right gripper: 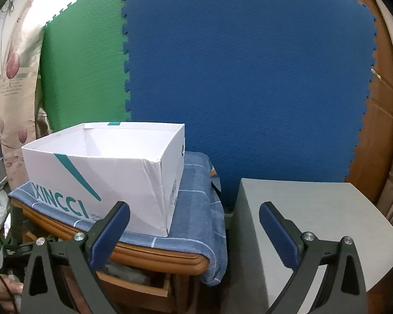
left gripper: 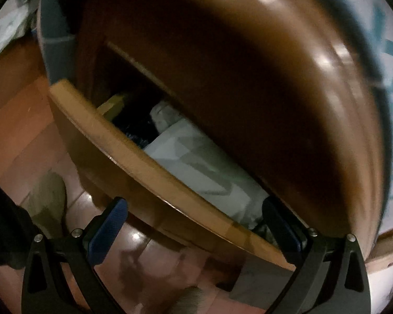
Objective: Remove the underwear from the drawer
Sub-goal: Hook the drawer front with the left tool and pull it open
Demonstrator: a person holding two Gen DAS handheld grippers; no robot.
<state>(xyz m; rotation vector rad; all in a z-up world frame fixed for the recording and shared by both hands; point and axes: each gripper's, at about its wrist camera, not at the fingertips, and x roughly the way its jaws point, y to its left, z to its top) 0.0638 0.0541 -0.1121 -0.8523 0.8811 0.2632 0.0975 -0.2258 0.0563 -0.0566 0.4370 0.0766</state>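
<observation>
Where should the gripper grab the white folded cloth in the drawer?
Probably the upper fold of the white folded cloth, coming down from above through the open gap. The drawer front blocks one side and the wooden top overhangs the other, so only the cloth's top face shows. The left gripper is open and straddles the drawer front, one finger at the cloth's end.

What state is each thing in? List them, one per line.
Drawer: pulled partly open.
Folded pale cloth: lying inside the drawer.
White box: open-topped, sitting on the blue cloth.
Left gripper: open, holding nothing.
Right gripper: open, holding nothing.
</observation>
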